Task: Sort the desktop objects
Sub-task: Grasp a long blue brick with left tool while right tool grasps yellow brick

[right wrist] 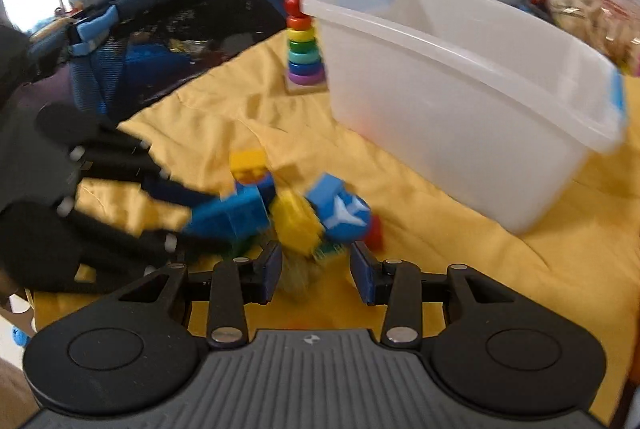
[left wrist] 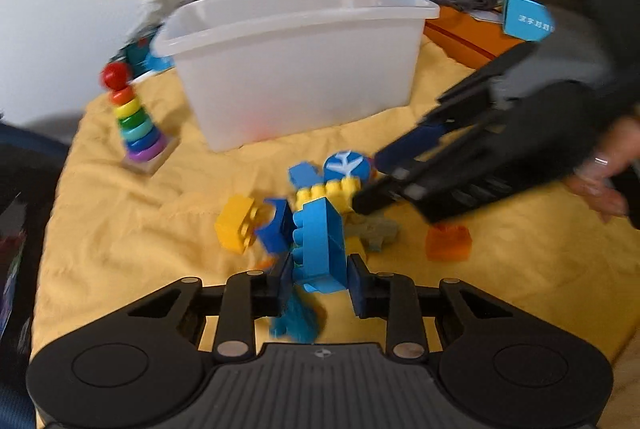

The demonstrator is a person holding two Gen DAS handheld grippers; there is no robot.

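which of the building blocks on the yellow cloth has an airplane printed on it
The round-topped blue block at the far edge of the pile, nearest the white bin. Its white airplane marks it out; the yellow block and orange block are plain.

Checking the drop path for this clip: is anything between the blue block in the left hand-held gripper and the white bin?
Partly. The left hand-held gripper holds the light blue block. Between it and the white bin lies the block pile, low on the yellow cloth. The right hand-held gripper reaches into that pile.

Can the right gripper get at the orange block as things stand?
Probably yes. The orange block sits alone on the yellow cloth, just beside the right gripper, whose fingers are open. Nothing lies over it.
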